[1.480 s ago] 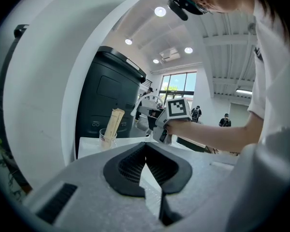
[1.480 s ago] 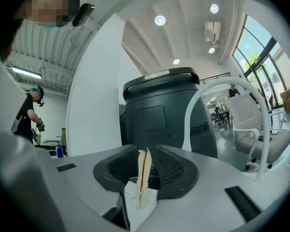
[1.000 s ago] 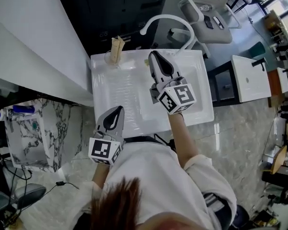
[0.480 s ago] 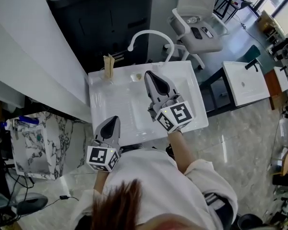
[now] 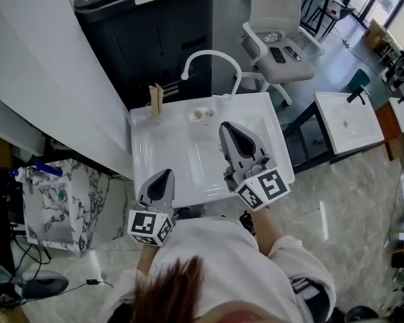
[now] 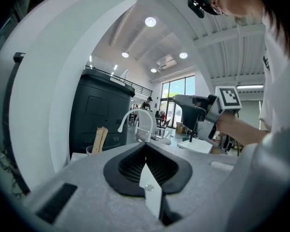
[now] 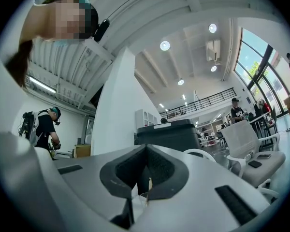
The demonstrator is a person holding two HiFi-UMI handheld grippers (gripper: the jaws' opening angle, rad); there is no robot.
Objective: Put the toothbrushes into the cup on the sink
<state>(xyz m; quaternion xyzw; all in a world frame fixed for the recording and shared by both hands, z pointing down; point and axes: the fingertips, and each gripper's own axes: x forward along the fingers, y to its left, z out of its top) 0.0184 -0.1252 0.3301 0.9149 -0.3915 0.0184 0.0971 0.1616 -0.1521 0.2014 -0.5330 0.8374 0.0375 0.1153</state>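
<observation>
A clear cup [image 5: 155,106] with wooden toothbrushes [image 5: 155,94] upright in it stands at the back left corner of the white sink [image 5: 182,180]. My right gripper [image 5: 227,128] hovers over the sink's right half, jaws shut and empty. At the sink's front edge my left gripper [image 5: 163,177] is shut too, holding nothing. In the left gripper view the shut jaws [image 6: 145,147] point toward the toothbrushes [image 6: 100,138], with the right gripper [image 6: 183,105] off to the right. In the right gripper view the jaws [image 7: 146,149] are closed; a thin pale stick [image 7: 149,186] shows below them.
A white curved faucet [image 5: 209,60] rises behind the basin, with a small beige item [image 5: 200,114] on the rear ledge. A black cabinet [image 5: 155,25] stands behind, a white chair [image 5: 279,32] at back right, a second white sink [image 5: 350,120] to the right, a marbled bin [image 5: 54,200] at left.
My right gripper has drawn back from the sink's rear ledge toward its front right. The left gripper has stayed at the front edge. The head view has shifted.
</observation>
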